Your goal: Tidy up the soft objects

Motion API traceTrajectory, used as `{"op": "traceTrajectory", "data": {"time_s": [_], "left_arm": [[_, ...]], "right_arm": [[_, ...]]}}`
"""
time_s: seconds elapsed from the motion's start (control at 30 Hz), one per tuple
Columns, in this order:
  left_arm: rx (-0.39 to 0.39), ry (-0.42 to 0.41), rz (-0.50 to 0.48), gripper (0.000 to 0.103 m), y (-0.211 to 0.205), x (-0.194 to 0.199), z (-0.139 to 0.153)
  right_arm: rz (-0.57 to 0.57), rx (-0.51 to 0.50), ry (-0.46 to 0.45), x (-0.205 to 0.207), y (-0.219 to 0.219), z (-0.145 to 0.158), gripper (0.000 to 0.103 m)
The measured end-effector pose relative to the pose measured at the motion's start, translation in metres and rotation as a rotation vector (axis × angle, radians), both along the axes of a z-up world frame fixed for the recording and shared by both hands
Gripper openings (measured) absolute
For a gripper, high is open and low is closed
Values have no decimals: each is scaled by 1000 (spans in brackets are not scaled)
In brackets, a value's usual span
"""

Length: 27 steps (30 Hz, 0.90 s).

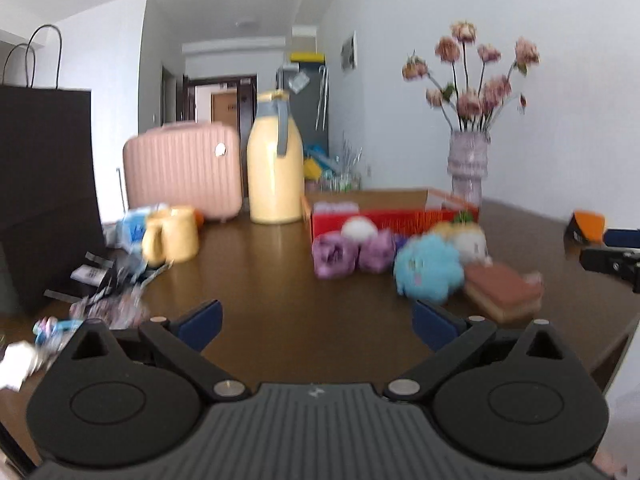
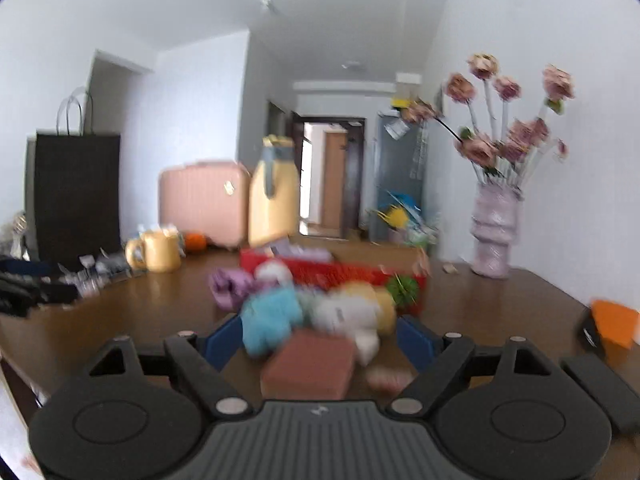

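Note:
A pile of soft toys lies on the brown table [image 1: 260,280] in front of a red cardboard box [image 1: 384,216]: two purple plush toys [image 1: 334,254], a white one [image 1: 358,229], a blue fluffy one [image 1: 428,268], a white-and-yellow one [image 1: 466,240] and a brown cake-shaped sponge toy [image 1: 502,292]. My left gripper [image 1: 316,324] is open and empty, short of the pile and left of it. My right gripper [image 2: 320,338] is open; the brown cake toy [image 2: 310,366] and the blue toy [image 2: 270,320] lie between its spread fingers. Both views are blurred.
A yellow jug [image 1: 275,160], a pink case [image 1: 182,168], a yellow mug [image 1: 172,234] and a black paper bag [image 1: 44,184] stand at the back left. Packets [image 1: 104,280] litter the left. A vase of flowers [image 1: 468,168] stands at the back right, an orange-and-black object [image 2: 612,328] at the right edge.

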State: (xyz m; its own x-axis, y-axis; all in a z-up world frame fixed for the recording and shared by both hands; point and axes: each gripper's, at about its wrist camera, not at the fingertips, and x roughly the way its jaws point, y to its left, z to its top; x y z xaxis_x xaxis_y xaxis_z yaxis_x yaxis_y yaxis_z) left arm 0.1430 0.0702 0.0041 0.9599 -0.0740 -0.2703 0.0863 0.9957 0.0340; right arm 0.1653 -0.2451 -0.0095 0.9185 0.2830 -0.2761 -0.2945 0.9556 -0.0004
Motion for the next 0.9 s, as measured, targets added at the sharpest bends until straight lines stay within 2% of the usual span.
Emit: {"op": "traceTrajectory", "data": {"time_s": [0.1, 0.2, 0.3, 0.43, 0.5, 0.6, 0.67, 0.83, 0.9], "left_arm": [[12, 53, 12, 103, 1, -20, -13], [21, 63, 22, 103, 3, -26, -16], [-2, 64, 26, 103, 5, -15, -17], [-81, 99, 26, 103, 11, 12, -16], [-139, 132, 24, 102, 17, 34, -13], [-197, 142, 18, 92, 25, 75, -5], [-206, 155, 6, 79, 27, 108, -2], [-263, 210, -49, 66, 24, 201, -9], [-276, 234, -54, 62, 21, 233, -17]], "right_arm": [[18, 8, 27, -18, -2, -13, 84], [10, 32, 34, -15, -1, -9, 82], [16, 94, 52, -1, -1, -1, 82], [59, 186, 125, 33, 9, 2, 82], [63, 200, 157, 56, 18, 5, 80], [67, 214, 173, 102, 37, 12, 74], [93, 203, 194, 139, 53, 14, 71], [103, 131, 325, 239, 103, -5, 51], [96, 119, 346, 250, 110, -9, 48]]}}
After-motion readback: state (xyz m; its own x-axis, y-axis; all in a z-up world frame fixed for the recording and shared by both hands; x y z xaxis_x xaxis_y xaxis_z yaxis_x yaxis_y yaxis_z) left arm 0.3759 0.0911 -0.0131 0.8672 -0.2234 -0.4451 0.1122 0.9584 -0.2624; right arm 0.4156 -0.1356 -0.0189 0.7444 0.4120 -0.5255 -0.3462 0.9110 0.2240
